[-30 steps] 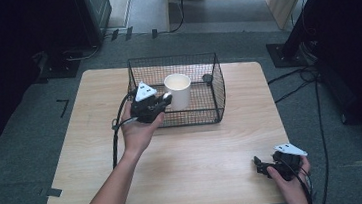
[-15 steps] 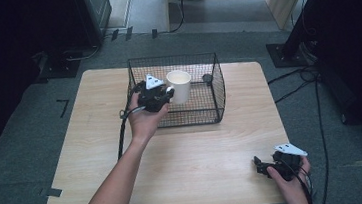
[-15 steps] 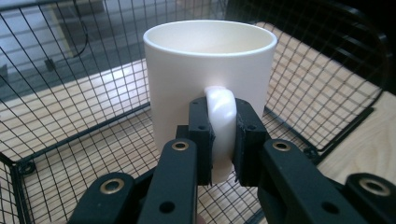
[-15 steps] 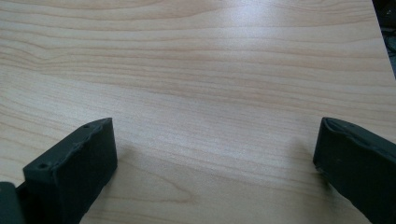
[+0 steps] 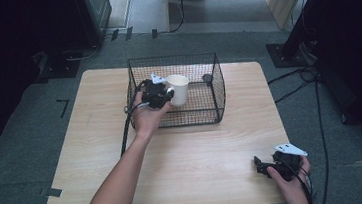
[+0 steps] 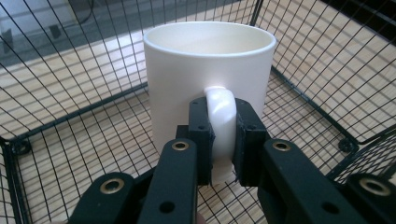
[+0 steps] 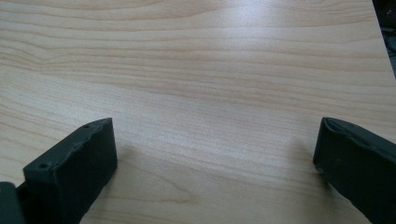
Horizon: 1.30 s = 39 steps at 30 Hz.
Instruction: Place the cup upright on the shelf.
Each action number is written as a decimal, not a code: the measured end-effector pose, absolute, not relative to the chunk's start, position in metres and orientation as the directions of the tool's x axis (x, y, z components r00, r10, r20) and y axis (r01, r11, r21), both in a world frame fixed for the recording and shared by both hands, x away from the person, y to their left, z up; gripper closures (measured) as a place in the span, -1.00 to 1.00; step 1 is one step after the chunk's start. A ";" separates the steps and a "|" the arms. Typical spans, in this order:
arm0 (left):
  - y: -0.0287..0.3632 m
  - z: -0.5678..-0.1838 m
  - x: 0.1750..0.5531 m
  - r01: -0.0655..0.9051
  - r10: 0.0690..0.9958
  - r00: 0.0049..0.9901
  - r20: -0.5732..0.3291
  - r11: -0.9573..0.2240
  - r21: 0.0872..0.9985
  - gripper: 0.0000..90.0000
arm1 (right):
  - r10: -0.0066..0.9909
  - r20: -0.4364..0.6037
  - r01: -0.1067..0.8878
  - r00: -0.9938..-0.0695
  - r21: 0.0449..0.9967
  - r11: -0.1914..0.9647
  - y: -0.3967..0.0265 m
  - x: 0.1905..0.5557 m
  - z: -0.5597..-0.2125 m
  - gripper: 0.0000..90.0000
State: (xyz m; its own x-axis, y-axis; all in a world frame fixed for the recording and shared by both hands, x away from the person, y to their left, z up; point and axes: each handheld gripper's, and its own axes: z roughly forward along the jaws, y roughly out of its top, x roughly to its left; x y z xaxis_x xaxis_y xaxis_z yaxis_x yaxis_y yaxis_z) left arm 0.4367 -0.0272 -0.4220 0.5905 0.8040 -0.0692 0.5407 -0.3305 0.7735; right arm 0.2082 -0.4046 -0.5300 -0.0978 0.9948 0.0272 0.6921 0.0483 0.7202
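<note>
Left tongs (image 6: 219, 140) pinching handle of white mug (image 6: 210, 84), upright in wire basket (image 5: 216, 86). Right tongs (image 7: 215, 158) spread over bare tabletop (image 5: 194, 151). Grasp secured; whether lifting out or setting down, unclear.

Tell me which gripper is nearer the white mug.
Left. The left gripper is clamped on the white mug by its handle, inside the wire basket; the right gripper sits open near the table's near-right corner.
</note>
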 end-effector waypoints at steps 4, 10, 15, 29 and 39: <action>-0.031 -0.427 0.437 0.552 0.797 0.602 -0.056 -0.364 0.750 0.81 | 0.995 0.027 0.692 -0.098 0.720 0.048 -0.405 0.208 -0.530 -1.00; -0.027 -0.428 0.437 0.563 0.795 0.605 -0.055 -0.378 0.735 0.81 | 0.995 0.028 0.692 -0.098 0.721 0.048 -0.405 0.208 -0.530 -1.00; -0.020 -0.429 0.436 0.581 0.804 0.592 -0.057 -0.376 0.722 0.80 | 0.995 0.027 0.692 -0.097 0.720 0.048 -0.405 0.208 -0.530 -1.00; -0.016 -0.432 0.432 0.605 0.827 0.561 -0.032 -0.383 0.698 0.65 | 0.995 0.027 0.693 -0.097 0.720 0.048 -0.404 0.208 -0.530 -1.00; -0.006 -0.420 0.424 0.565 0.837 0.546 -0.035 -0.338 0.752 0.41 | 0.995 0.027 0.692 -0.097 0.720 0.048 -0.404 0.208 -0.530 -1.00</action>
State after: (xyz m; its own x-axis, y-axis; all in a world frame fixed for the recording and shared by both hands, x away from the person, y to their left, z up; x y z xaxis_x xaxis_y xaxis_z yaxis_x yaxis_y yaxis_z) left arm 0.4238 -0.0060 -0.4196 0.5464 0.8368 -0.0349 0.5654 -0.3378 0.7525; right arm 0.2082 -0.4044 -0.5300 -0.0970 0.9949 0.0266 0.6925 0.0483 0.7198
